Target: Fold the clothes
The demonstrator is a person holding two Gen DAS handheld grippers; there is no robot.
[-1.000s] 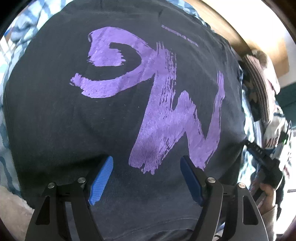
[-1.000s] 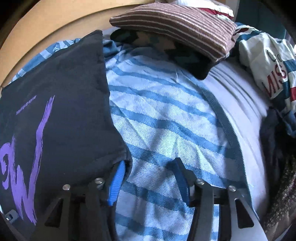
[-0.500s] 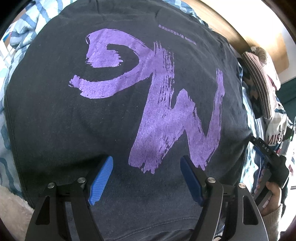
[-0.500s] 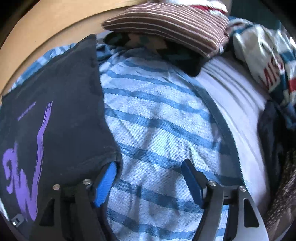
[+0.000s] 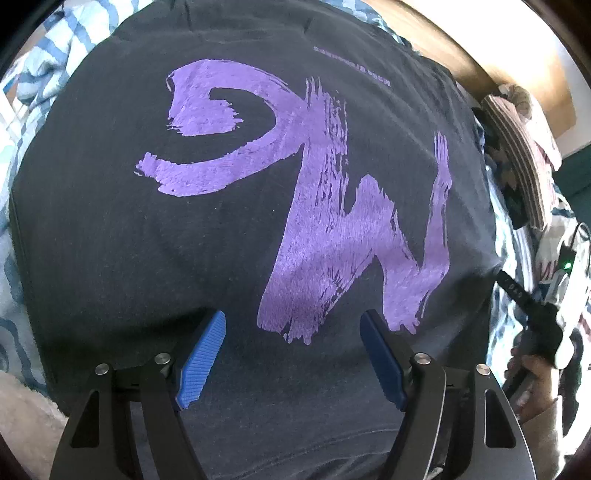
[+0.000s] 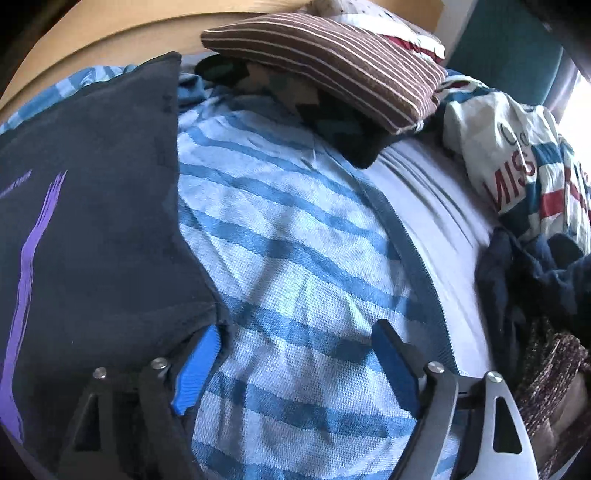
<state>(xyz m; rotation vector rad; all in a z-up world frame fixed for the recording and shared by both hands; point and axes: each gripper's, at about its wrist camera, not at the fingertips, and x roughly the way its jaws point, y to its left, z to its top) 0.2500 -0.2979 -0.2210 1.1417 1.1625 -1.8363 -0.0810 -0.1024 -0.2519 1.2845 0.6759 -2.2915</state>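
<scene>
1 black T-shirt [image 5: 207, 258] w/ a big purple brush-stroke print [image 5: 314, 206] lies flat on a blue-and-white striped blanket [image 6: 295, 266] on the bed. In the left wrist view it fills nearly the whole picture; a line of small purple lettering [image 5: 351, 66] sits near its far edge. In the right wrist view the shirt takes up the left side, its right edge running down toward the gripper.

Left gripper [image 5: 291, 354] hangs over the near part of the shirt, jaws spread wide, blue pads [image 5: 201, 360] clear of each other w/ only flat fabric seen between them. Can't tell if the tips touch the cloth.

Right gripper [image 6: 295, 365] is also wide apart; its jaws have just been opening. Its left pad [image 6: 195, 373] sits right at the shirt's corner, partly tucked under the black edge, while the other pad is over bare striped blanket. Nothing is pinched between the 2.

Beyond the blanket: a brown striped cushion [image 6: 332, 62] on top of some dark patterned cloth [image 6: 340, 122] at the far end, next to a wooden headboard [image 6: 110, 33]. To the right, a pale bedsheet [image 6: 436, 206], a crumpled white garment w/ red letters and blue stripes [image 6: 517, 162], a dark navy garment [image 6: 535, 273] just below it, and a brownish knit piece [image 6: 546, 369] at the near right. In the left wrist view a hand [image 5: 532, 384] shows at the right edge, holding the other gripper's black handle.
</scene>
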